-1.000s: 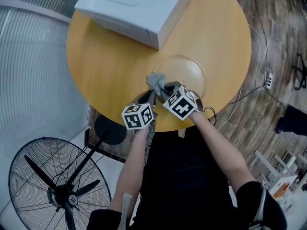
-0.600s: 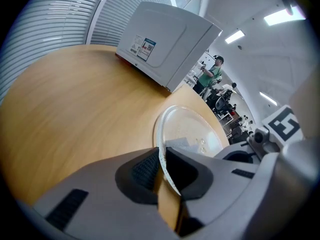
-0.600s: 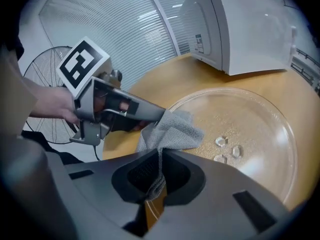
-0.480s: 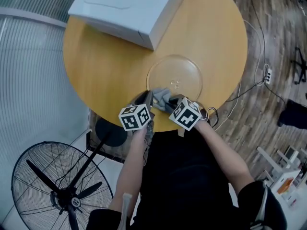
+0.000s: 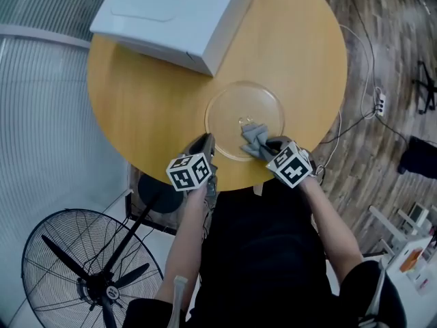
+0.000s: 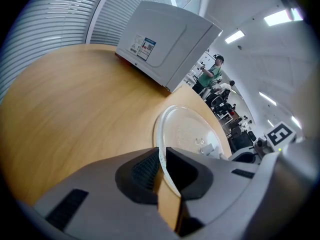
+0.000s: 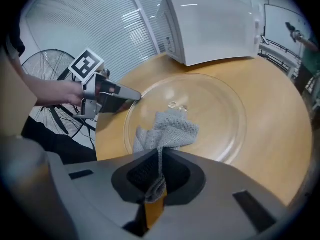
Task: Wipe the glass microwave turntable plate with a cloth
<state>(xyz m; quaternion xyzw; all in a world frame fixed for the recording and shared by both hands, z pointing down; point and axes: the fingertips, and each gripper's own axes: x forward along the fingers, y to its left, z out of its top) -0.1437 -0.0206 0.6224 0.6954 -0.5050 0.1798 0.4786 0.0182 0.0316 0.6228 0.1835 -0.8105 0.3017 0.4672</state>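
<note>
The clear glass turntable plate (image 5: 235, 104) lies flat on the round wooden table (image 5: 150, 94), near its front edge. My left gripper (image 5: 206, 144) is shut on the plate's near-left rim (image 6: 161, 149); the rim runs between its pads. My right gripper (image 5: 268, 145) is shut on a grey cloth (image 5: 254, 138), which rests crumpled on the plate's near-right part. In the right gripper view the cloth (image 7: 167, 129) spreads from the jaws onto the glass (image 7: 220, 109), and the left gripper (image 7: 134, 97) pinches the plate's left edge.
A white microwave (image 5: 174, 12) stands at the table's far side (image 7: 210, 26). A standing fan (image 5: 89, 268) is on the floor at lower left. Cables and a power strip (image 5: 380, 105) lie on the wooden floor at right. People (image 6: 209, 74) are far off in the room.
My right gripper has swept the cloth from the plate's near-left part across to its near-right part. The left gripper has kept its hold on the rim without moving.
</note>
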